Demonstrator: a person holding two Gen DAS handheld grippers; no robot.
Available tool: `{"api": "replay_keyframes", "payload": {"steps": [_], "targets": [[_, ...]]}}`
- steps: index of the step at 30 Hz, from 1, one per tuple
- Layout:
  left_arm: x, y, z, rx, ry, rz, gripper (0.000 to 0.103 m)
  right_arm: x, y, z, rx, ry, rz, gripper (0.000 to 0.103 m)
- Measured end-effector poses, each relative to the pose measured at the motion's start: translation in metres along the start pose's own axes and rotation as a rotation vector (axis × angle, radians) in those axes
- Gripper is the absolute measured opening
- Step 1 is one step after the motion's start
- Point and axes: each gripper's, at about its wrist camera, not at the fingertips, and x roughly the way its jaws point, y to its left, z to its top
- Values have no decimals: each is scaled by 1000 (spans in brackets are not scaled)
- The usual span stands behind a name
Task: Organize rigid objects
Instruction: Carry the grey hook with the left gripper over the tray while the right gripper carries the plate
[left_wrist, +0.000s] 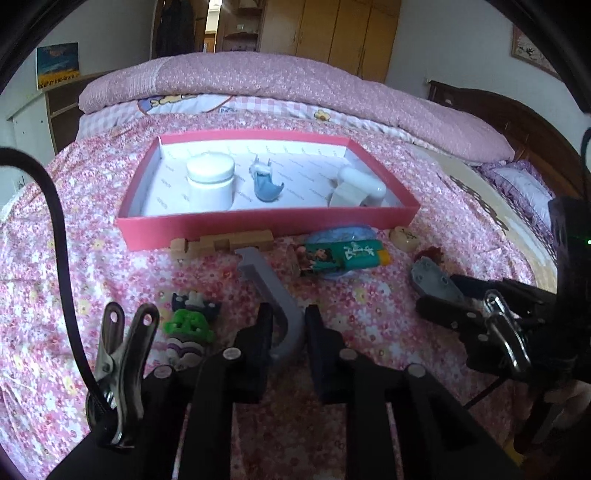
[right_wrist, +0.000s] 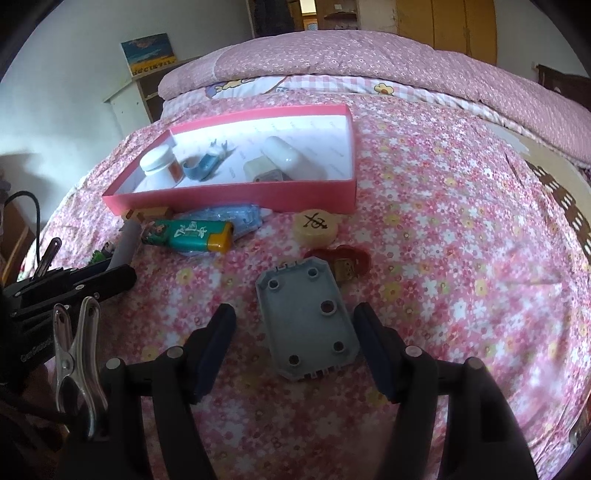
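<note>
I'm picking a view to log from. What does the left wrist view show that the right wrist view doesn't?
Only the left wrist view: the left hand-held gripper around the grey hook, and the whole wooden block. Only the right wrist view: the right hand-held gripper open around the grey plate, with the red heart piece clear. Both: the pink box, the white jar and the lighter.

soft, dim daylight, faint shadows, slight overall blur, heavy fisheye bending and dark vignette at edges
</note>
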Motion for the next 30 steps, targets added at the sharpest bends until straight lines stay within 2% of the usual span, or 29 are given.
{"api": "replay_keyframes", "payload": {"steps": [6, 10, 12, 20, 22, 23, 24, 30], "targets": [[-11, 2, 5, -6, -25, -1, 19, -7, -4, -1, 38, -12, 37, 68], [-13, 4, 6, -17, -24, 3, 19, -10, -6, -3, 44, -13, 33, 69], [-14, 5, 6, -23, -25, 1, 19, -9, -5, -4, 39, -10, 34, 72], [-13, 9, 4, -41, -21, -14, 19, 2, 0, 1, -10, 4, -33, 73], [-15, 12, 5, -52, -24, -19, 19, 2, 2, 0, -30, 3, -52, 64], [-16, 13, 6, -56, -24, -20, 19, 2, 4, 0, -40, 3, -55, 51], [-17, 14, 7, -61, -26, -22, 19, 2, 5, -1, -50, -1, -67, 46], [-23, 18, 14, -69, -43, -16, 19, -4, 4, -1, -33, -6, -18, 45]]}}
